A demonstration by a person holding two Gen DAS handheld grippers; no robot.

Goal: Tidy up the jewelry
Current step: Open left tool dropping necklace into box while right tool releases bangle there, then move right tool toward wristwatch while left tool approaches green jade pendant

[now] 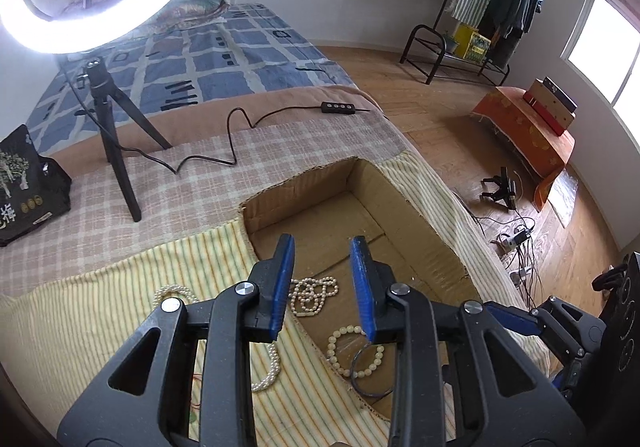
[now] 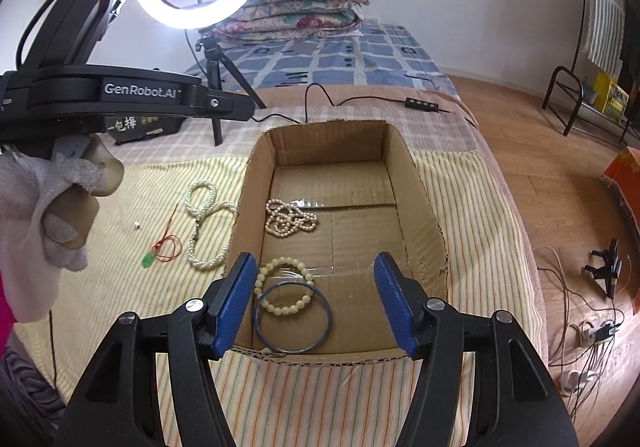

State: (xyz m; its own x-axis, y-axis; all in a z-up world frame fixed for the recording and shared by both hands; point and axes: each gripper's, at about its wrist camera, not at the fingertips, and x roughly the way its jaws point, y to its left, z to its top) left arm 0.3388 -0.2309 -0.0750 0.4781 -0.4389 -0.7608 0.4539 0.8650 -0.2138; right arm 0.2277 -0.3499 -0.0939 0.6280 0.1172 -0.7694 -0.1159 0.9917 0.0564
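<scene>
Pearl necklace (image 2: 208,223): yours to fetch; it lies looped on the striped cloth (image 2: 132,207), just left of the cardboard box (image 2: 420,187).
Handling: likely light, limp, beads slippery; pinch a doubled loop, not one strand.
Red cord pendant (image 2: 162,249): beside it, thin, probably hard to pinch.
Already boxed: pearl strand (image 2: 290,217), bead bracelet (image 2: 284,289), blue bangle (image 2: 294,317).
Left gripper (image 1: 322,283): fingers apart, empty.
Right gripper (image 2: 316,299): fingers wide apart, empty.

Bangle (image 2: 293,317), bracelet (image 2: 285,289) and necklace (image 2: 291,218) in box (image 2: 420,199), pearl strand (image 2: 204,223) left
</scene>
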